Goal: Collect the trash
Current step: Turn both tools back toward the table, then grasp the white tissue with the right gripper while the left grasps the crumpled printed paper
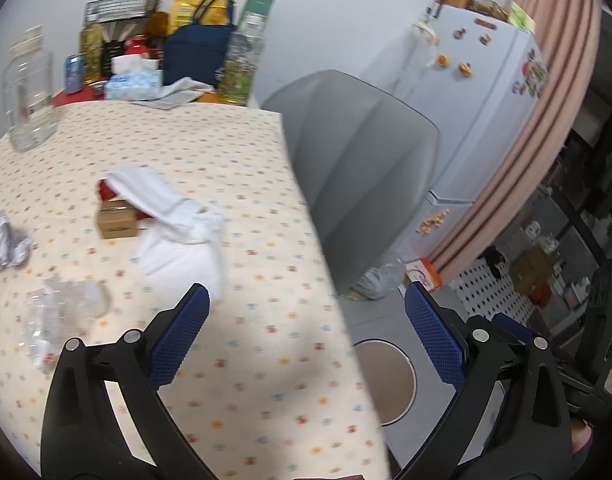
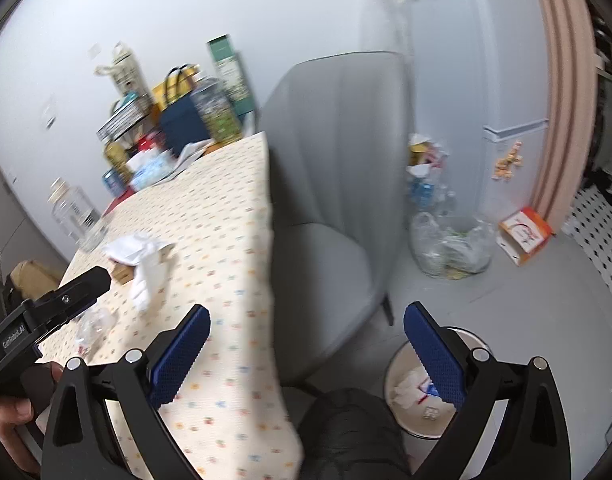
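Both claws are spread wide and hold nothing. The left gripper (image 1: 306, 320) hangs over the right edge of a table (image 1: 233, 168) covered in a dotted cloth; that edge runs from twelve o'clock down to six. On the cloth, toward ten o'clock, lie a white cloth (image 1: 177, 224) draped over a small cardboard box (image 1: 117, 222), a crumpled paper (image 1: 5, 246) at nine o'clock, and crinkled clear plastic (image 1: 61, 312) at eight. The right gripper (image 2: 306, 344) hovers beside the same table edge. A grey chair (image 2: 330, 184) stands against it at twelve o'clock. A round bin (image 2: 422, 404) holding scraps sits on bare grey floor at four o'clock.
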The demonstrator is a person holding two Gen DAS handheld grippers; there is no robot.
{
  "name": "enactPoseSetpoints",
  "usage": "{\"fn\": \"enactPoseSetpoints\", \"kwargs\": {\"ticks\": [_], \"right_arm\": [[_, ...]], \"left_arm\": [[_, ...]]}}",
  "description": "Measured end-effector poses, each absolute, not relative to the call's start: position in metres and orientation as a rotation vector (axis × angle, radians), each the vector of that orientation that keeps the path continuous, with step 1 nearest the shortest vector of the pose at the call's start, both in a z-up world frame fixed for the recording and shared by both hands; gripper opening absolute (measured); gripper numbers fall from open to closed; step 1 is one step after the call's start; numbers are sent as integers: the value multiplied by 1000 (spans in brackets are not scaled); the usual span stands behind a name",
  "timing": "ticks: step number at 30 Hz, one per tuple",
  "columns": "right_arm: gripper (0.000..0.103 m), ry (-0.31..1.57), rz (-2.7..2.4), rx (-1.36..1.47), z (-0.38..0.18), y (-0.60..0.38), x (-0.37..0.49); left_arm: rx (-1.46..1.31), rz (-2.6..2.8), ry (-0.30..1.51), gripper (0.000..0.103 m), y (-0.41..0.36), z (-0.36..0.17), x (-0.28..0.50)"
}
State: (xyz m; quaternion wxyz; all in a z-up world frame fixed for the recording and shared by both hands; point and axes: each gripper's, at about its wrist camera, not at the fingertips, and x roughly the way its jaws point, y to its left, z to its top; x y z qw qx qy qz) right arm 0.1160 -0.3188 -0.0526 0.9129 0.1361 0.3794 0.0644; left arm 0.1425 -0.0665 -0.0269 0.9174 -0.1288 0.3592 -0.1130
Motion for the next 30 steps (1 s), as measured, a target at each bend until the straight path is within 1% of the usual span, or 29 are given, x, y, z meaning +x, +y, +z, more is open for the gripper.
{"fn": "enactPoseSetpoints", "kwargs": {"ticks": [4, 18, 27, 30], "right_arm": [[95, 799, 195, 257, -54, -287, 124], [86, 878, 425, 170, -71, -172, 148], [83, 923, 488, 138, -86, -129, 166], [79, 942, 495, 124, -92, -118, 174]], "left_arm": [[-301, -192, 731, 97, -36, -29, 136], [-381, -5, 729, 97, 61, -50, 105], [-404, 96, 728, 97, 104, -61, 85], [-418, 126, 733, 97, 117, -67, 81]]}}
